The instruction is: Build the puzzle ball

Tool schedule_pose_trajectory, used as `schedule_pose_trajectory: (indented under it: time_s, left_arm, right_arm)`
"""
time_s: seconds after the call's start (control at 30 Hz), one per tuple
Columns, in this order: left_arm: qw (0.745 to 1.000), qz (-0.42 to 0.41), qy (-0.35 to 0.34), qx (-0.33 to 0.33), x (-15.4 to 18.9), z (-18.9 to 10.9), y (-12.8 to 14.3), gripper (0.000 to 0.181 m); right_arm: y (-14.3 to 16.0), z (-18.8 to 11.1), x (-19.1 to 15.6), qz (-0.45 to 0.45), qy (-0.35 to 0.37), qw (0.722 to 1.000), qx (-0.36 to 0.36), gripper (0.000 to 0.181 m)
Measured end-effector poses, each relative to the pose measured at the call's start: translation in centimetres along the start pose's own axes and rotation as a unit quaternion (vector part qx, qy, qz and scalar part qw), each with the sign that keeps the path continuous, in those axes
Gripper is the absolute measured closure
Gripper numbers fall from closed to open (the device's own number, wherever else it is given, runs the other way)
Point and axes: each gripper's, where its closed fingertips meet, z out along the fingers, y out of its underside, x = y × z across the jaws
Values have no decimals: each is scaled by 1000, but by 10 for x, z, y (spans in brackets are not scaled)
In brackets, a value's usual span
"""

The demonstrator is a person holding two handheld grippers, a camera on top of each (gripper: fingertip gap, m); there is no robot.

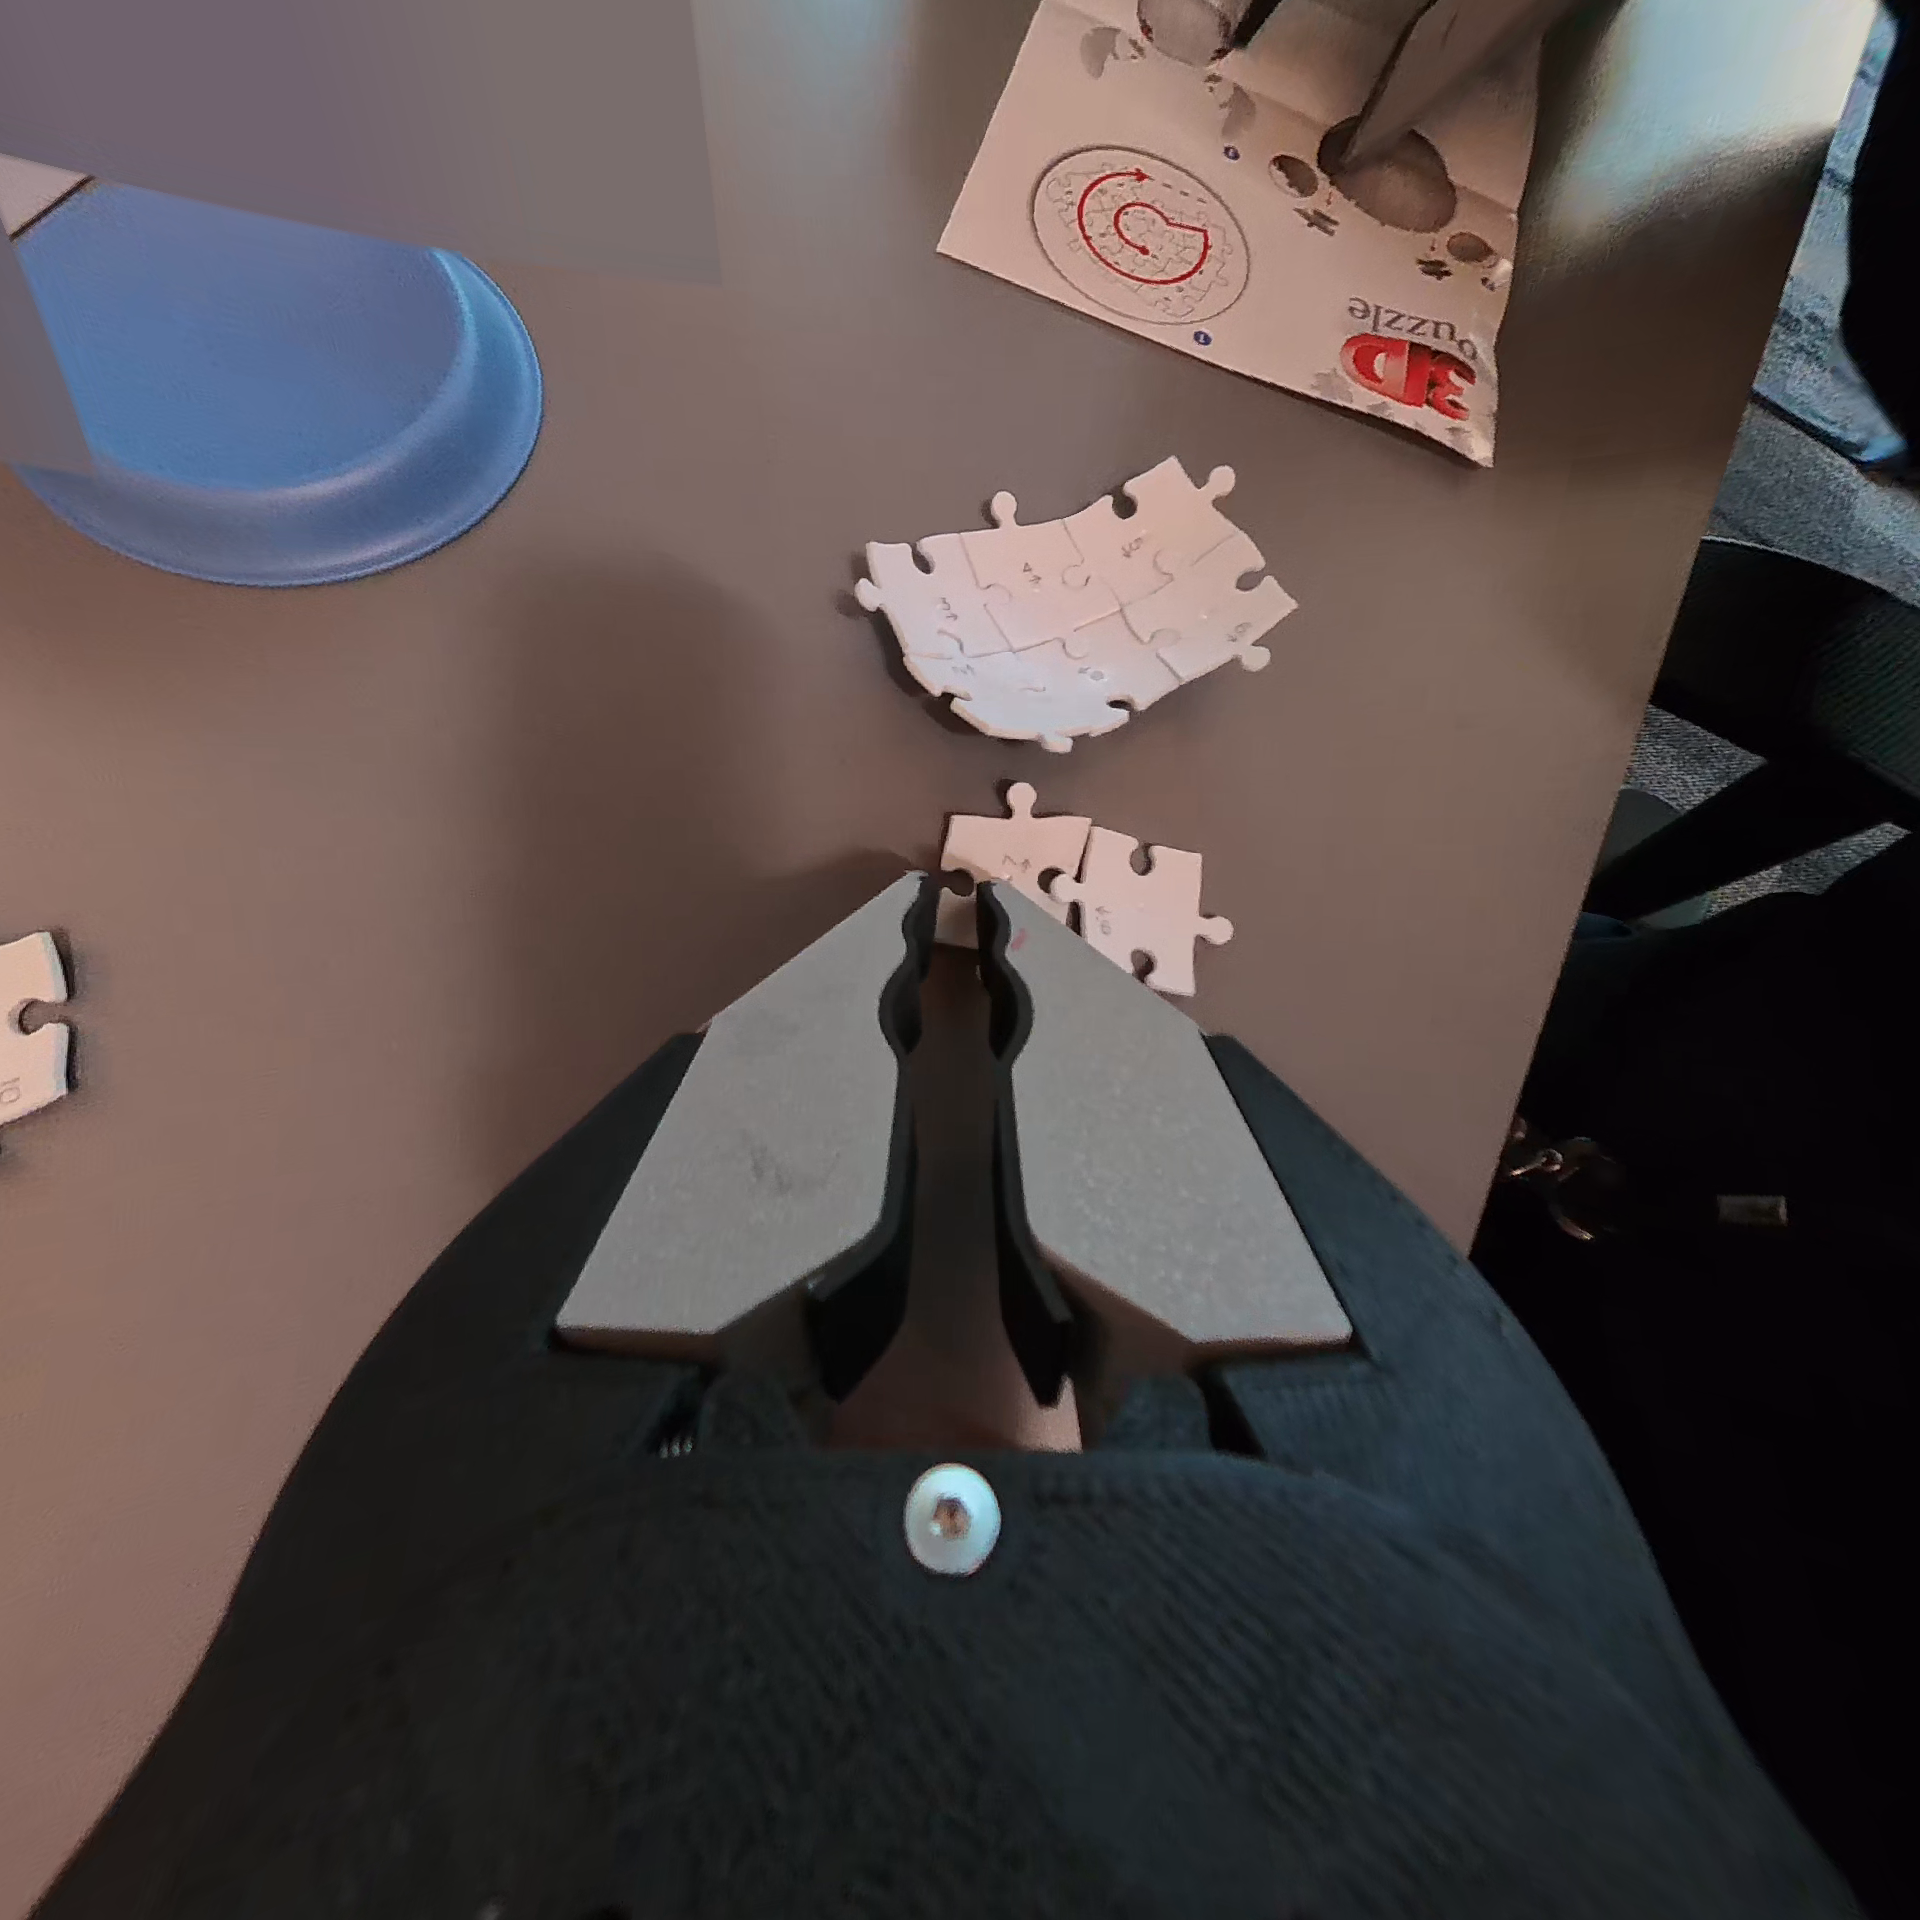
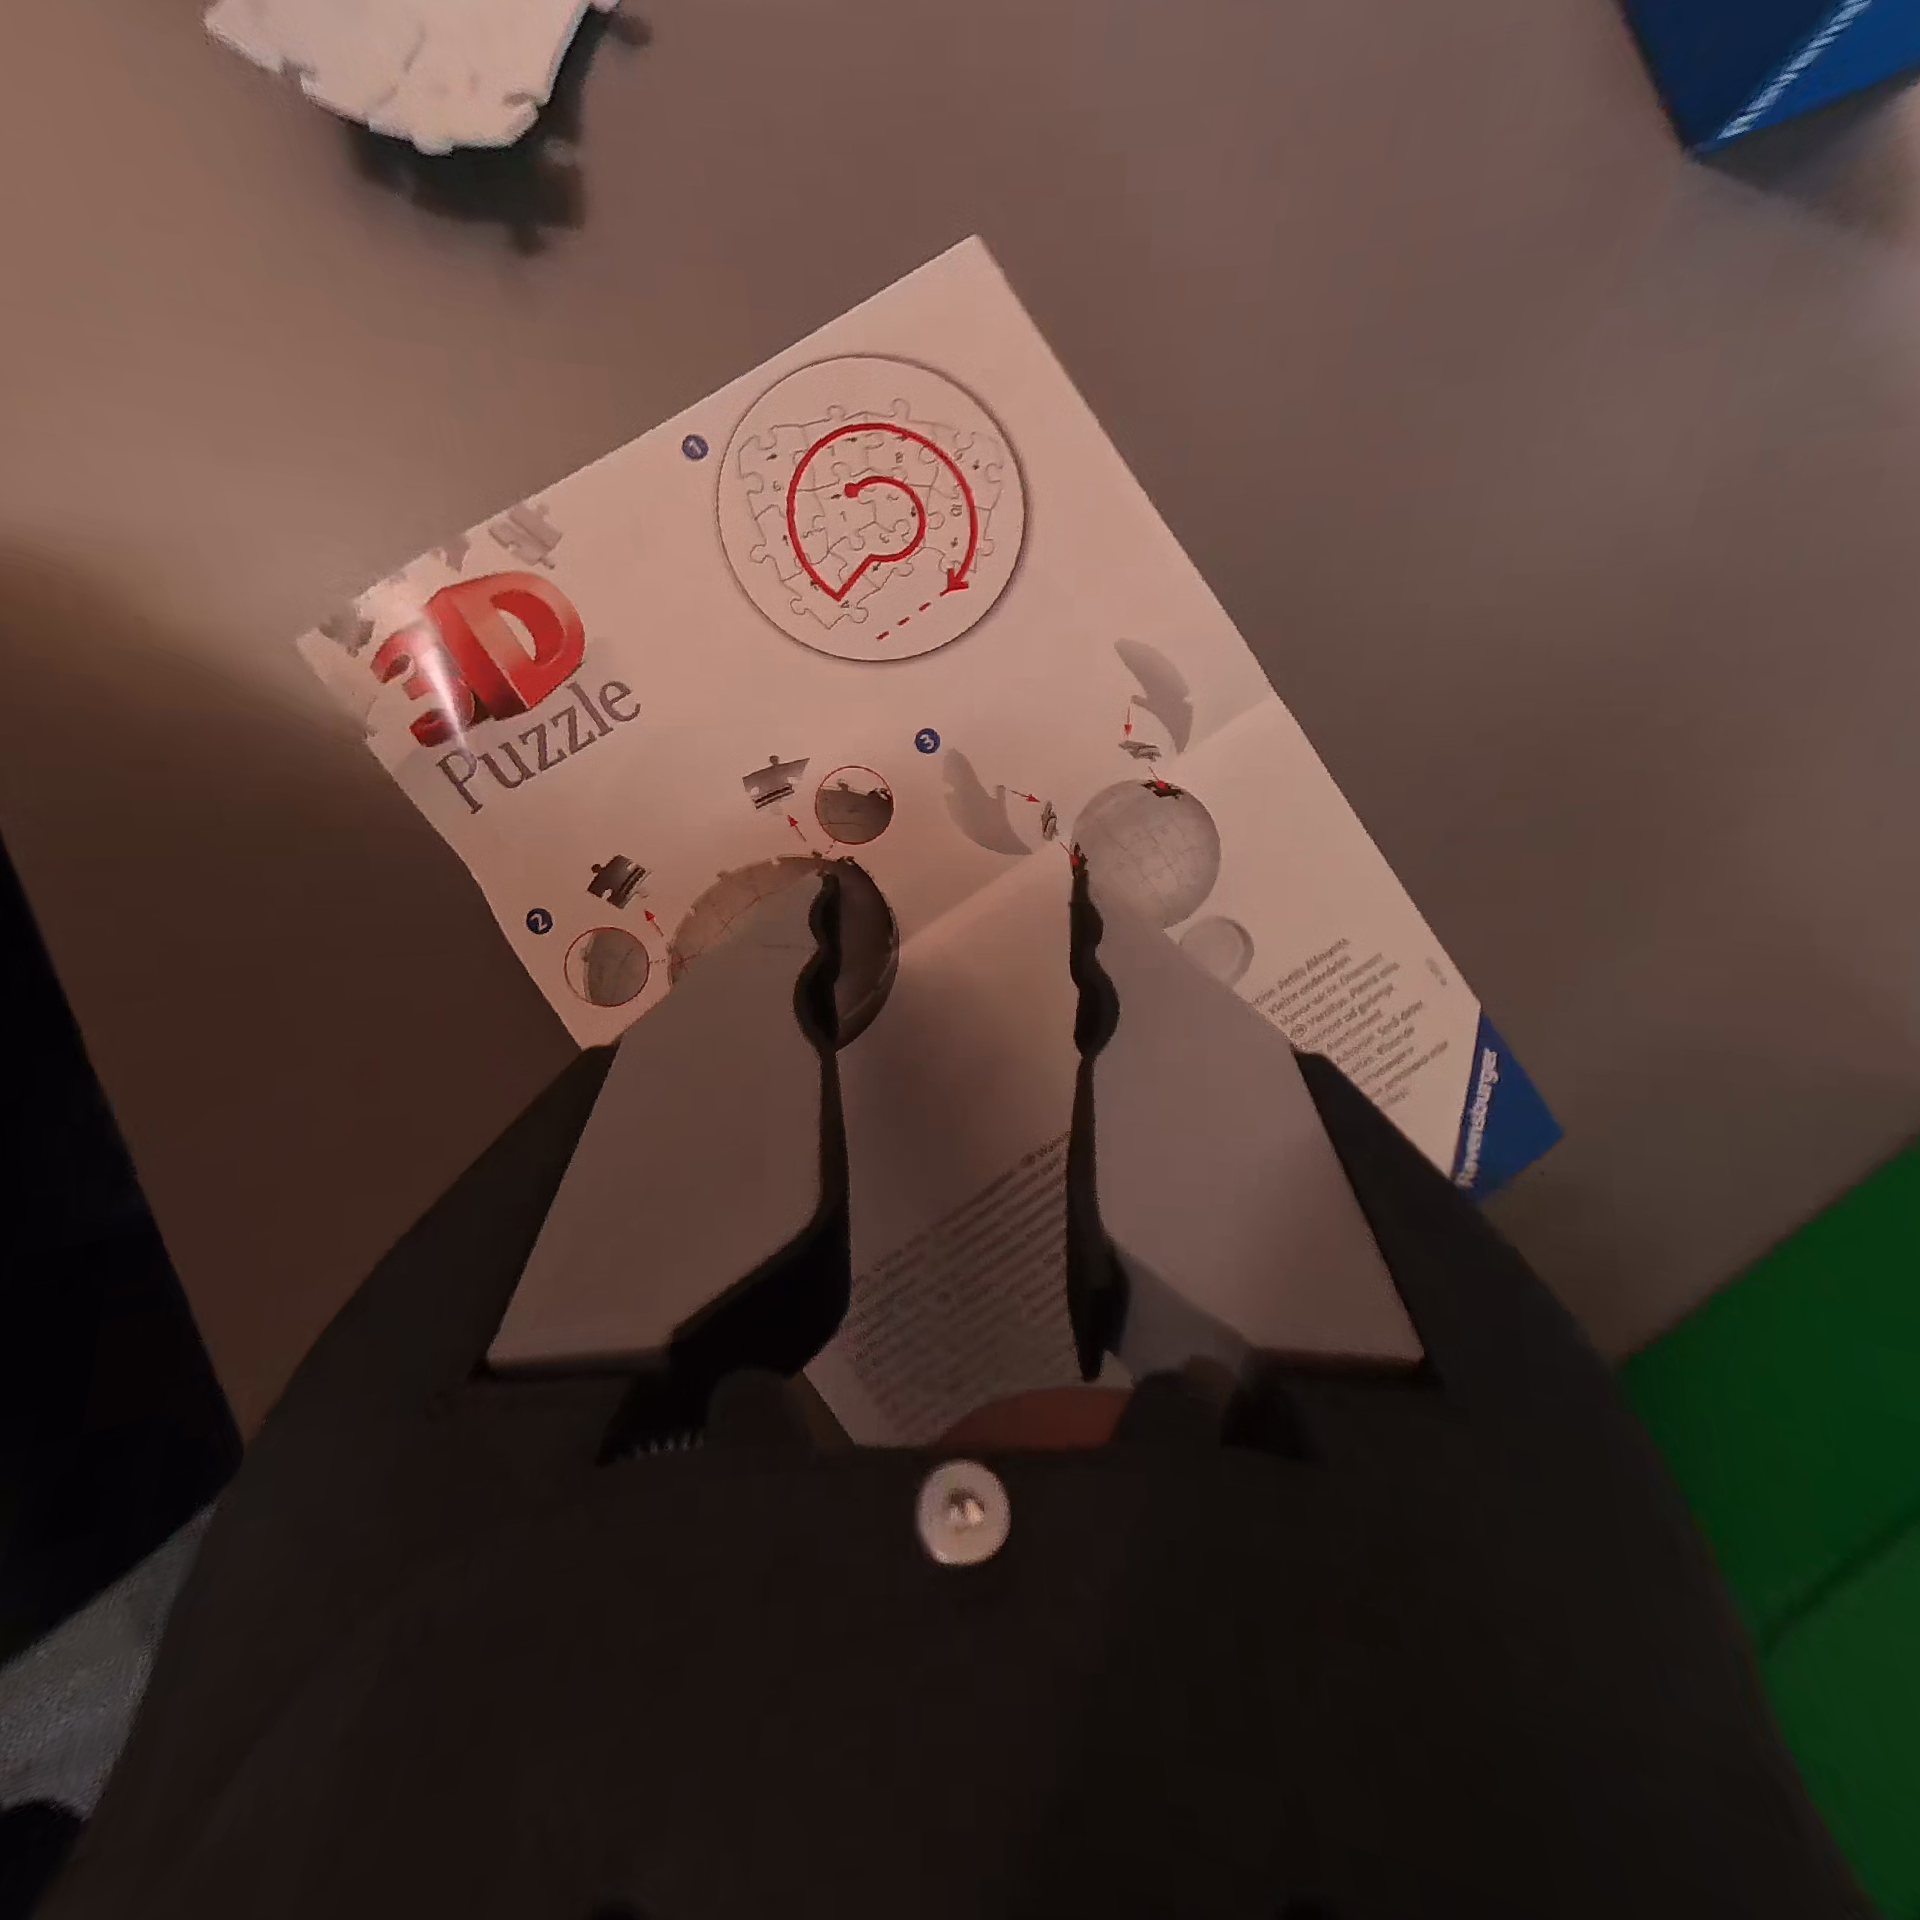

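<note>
We had the left gripper point(image 1: 956, 891) low over the grey-brown table point(image 1: 665, 790), its jaws drawn close with only a narrow slit between the tips and nothing held in them. Just beyond the tips and slightly to their right lay two loose pieces point(image 1: 1091, 899), white side up and touching each other; the nearer one's edge sat right at the gap, and the right finger point(image 1: 1143, 1132) hid its lower corner. We could not tell whether the tips touched it. Farther ahead along the fingers rested the curved assembled section point(image 1: 1070, 613) of the puzzle ball, several joined pieces cupping upward, apart from the loose pair. Off to the left edge sat another single piece point(image 1: 31, 1023). Ahead and to the left was a blue round dish point(image 1: 436, 447), partly under a blur patch.

Ahead and to the right lay the instruction sheet point(image 1: 1226, 270), and the right gripper's fingers came down on its far part.

In the right wrist view our right gripper point(image 2: 951, 883) stood wide open and empty, its tips over the instruction sheet point(image 2: 727, 707). Whether they pressed the paper we could not tell. Beyond it to the left, blurred, was the assembled section point(image 2: 416, 62); to the far right a blue box point(image 2: 1787, 73) corner, and near right a green surface point(image 2: 1787, 1475).
</note>
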Motion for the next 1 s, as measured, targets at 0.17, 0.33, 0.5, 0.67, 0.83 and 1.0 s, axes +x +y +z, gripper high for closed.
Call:
schedule_pose_trajectory:
  time_s: [0.17,0.33,0.5,0.67,0.83,1.0]
  left_arm:
    - [1000,6,0,-3,0,0,0,175]
    - [1000,1,7,2,0,0,0,176]
    - [1000,-3,10,5,-1,-1,1,178]
    - [1000,-6,9,5,-1,-1,1,179]
    - [1000,-5,6,7,-2,-1,1,181]
    - [1000,-8,12,6,-1,-1,1,181]
  right_arm:
    - [-6,-2,14,-34,66,994,-84,146]
    - [-35,-12,25,173,126,977,22,127]
    - [-19,0,17,241,177,954,28,109]
    - [-19,15,1,209,135,968,30,114]
    - [-21,15,-7,126,75,988,39,120]
    - [-16,11,-15,45,12,999,1,127]
